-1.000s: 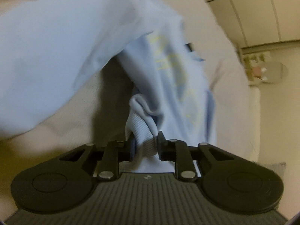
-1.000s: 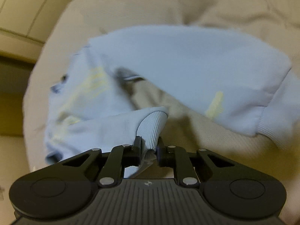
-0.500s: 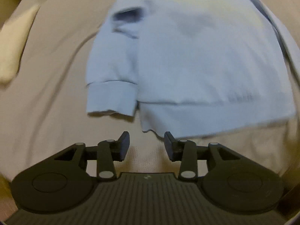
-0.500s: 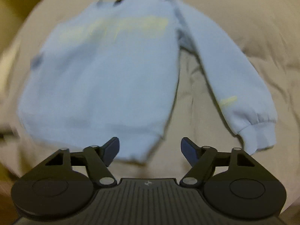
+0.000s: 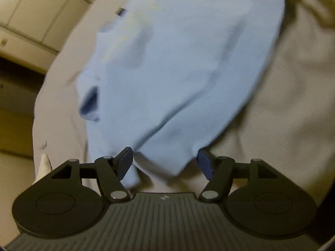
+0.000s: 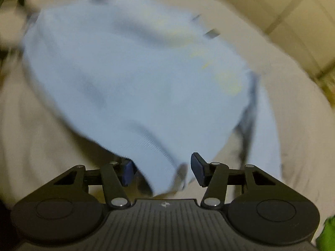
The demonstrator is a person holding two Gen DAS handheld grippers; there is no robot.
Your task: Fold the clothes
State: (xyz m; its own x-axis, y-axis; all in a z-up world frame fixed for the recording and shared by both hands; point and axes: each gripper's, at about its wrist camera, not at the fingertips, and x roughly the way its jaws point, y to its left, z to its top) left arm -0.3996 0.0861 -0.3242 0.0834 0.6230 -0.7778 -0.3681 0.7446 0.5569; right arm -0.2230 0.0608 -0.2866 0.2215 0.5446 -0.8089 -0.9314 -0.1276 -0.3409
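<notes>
The sweatshirt (image 5: 178,62), pale blue with faint yellow lettering across its chest, lies spread on a beige bedcover (image 5: 293,83), and both wrist views show it smeared by motion blur. In the left wrist view its ribbed bottom hem comes down toward the camera, and a corner of that hem sits between the wide-open jaws of the left gripper (image 5: 165,163); the blue pads stand well apart on either side of the cloth and are not pressing it. A small fold of the same fabric hangs down just beside the left pad (image 5: 125,162). A dark opening, perhaps a sleeve cuff or a fold, shows on the garment's left edge, and a small dark label sits near its far end. In the right wrist view the right gripper (image 6: 162,168) also has its jaws spread wide, with another corner of the hem reaching down into the gap between the pads, loose rather than pinched. One sleeve (image 6: 266,125) lies along the right side of the body, separated from it by a dark shadowed crease. Pale tiled flooring (image 5: 31,10) shows beyond the bed's edge in the left wrist view, and a bright green patch (image 6: 326,234) sits at the bottom right corner of the right wrist view; what it is cannot be told.
</notes>
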